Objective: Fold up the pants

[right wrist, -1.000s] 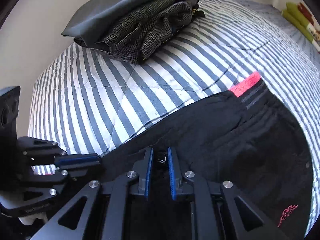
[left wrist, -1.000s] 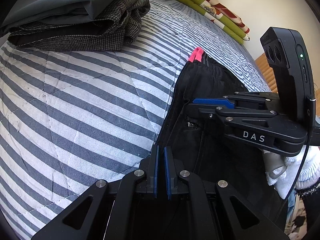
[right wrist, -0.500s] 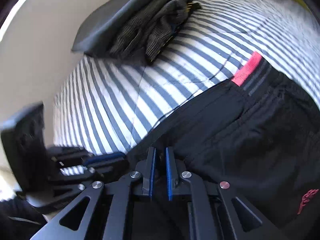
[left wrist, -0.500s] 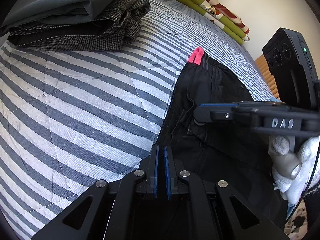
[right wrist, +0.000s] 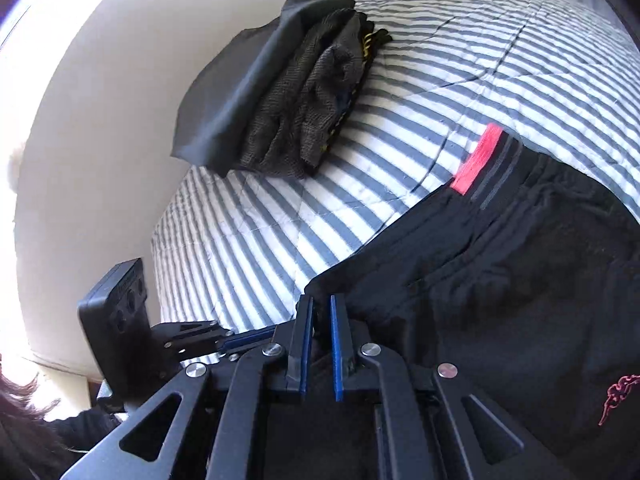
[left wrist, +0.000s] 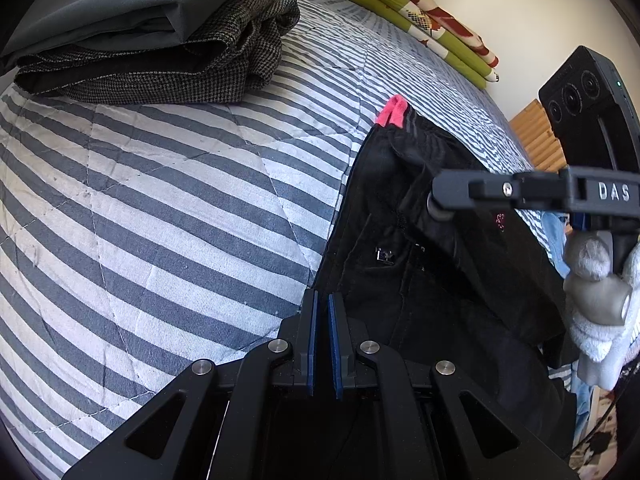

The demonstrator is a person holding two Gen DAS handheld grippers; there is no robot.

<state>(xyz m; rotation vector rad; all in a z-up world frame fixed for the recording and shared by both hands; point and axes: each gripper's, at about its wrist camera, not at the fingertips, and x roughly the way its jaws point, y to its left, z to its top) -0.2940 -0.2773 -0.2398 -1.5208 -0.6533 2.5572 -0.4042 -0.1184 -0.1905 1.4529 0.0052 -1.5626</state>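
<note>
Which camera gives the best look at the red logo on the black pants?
The right wrist view: the red logo lies unobstructed on the black pants, its outline readable. In the left wrist view the logo is only a small pinkish speck on a raised fold, just under the right gripper.

The black pants (left wrist: 420,280) run under the left gripper (left wrist: 322,312), so the cloth between its near-closed jaws is hidden. In the right wrist view the pants (right wrist: 500,280) leave the frame at the right and bottom edges, and the red logo (right wrist: 616,398) is cut at the border. The folded clothes pile (left wrist: 152,32) is clipped at the top-left. The right gripper (left wrist: 440,200) shows side-on; its pads are unseen there.
</note>
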